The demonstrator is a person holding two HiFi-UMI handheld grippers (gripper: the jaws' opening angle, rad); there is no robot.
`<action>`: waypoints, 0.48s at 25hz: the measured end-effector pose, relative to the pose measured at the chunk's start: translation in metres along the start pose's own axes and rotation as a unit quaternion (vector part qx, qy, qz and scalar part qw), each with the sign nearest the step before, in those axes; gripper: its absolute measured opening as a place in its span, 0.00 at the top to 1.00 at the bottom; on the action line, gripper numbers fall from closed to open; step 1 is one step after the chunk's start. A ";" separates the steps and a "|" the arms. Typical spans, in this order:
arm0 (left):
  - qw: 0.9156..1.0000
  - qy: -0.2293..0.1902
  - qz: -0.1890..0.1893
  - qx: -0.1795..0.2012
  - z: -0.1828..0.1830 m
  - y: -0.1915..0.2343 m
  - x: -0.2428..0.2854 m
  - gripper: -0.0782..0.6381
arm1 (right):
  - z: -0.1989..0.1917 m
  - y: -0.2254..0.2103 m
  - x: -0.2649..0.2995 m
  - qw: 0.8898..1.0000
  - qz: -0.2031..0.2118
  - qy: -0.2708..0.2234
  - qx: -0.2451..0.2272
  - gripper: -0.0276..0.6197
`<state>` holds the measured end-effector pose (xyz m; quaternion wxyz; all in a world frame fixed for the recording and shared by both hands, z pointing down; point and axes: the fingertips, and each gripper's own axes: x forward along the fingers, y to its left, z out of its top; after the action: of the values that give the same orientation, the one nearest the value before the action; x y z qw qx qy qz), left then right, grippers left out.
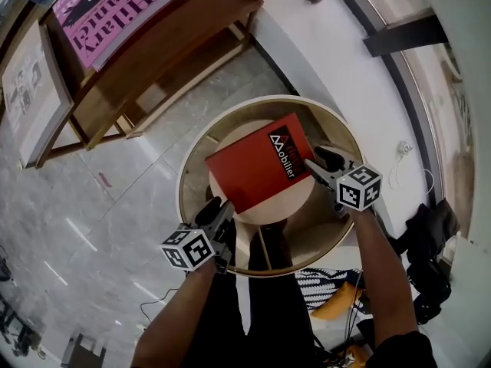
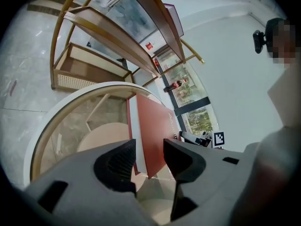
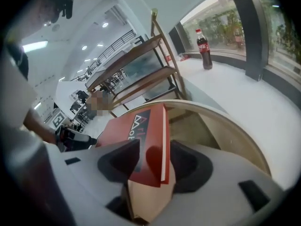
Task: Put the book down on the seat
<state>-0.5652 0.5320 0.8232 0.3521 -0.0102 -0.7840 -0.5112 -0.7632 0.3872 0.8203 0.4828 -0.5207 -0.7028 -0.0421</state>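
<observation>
A red book (image 1: 257, 163) with white lettering lies on the round tan seat (image 1: 298, 199) inside a drum-shaped chair. My left gripper (image 1: 222, 209) is at the book's near left corner. In the left gripper view the book (image 2: 153, 126) stands edge-on between the open jaws of that gripper (image 2: 149, 147), with small gaps on both sides. My right gripper (image 1: 318, 163) is at the book's right corner. In the right gripper view the book's corner (image 3: 136, 131) lies between the spread jaws of that gripper (image 3: 155, 147), over the tan seat (image 3: 146, 197).
The chair's pale round rim (image 1: 188, 167) circles the seat. A wooden shelf unit (image 1: 153, 44) with a pink book (image 1: 107, 6) stands at the upper left. A cola bottle (image 3: 204, 51) stands on the window ledge. Dark bags (image 1: 430, 244) lie at the right.
</observation>
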 end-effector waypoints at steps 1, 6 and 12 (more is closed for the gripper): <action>1.000 0.003 0.000 -0.001 0.000 0.000 0.003 0.66 | 0.000 0.000 0.002 1.000 0.002 0.000 0.000 0.67; 1.000 0.018 0.006 -0.006 -0.003 0.002 0.016 0.66 | -0.004 0.004 0.014 1.000 0.014 0.002 0.013 0.67; 1.000 0.024 0.016 -0.004 -0.006 0.005 0.022 0.66 | -0.006 0.006 0.014 1.000 0.019 -0.004 0.015 0.67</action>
<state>-0.5760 0.5218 0.8409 0.3793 -0.0119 -0.7728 -0.5087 -0.7548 0.3959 0.8311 0.4882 -0.5267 -0.6956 -0.0201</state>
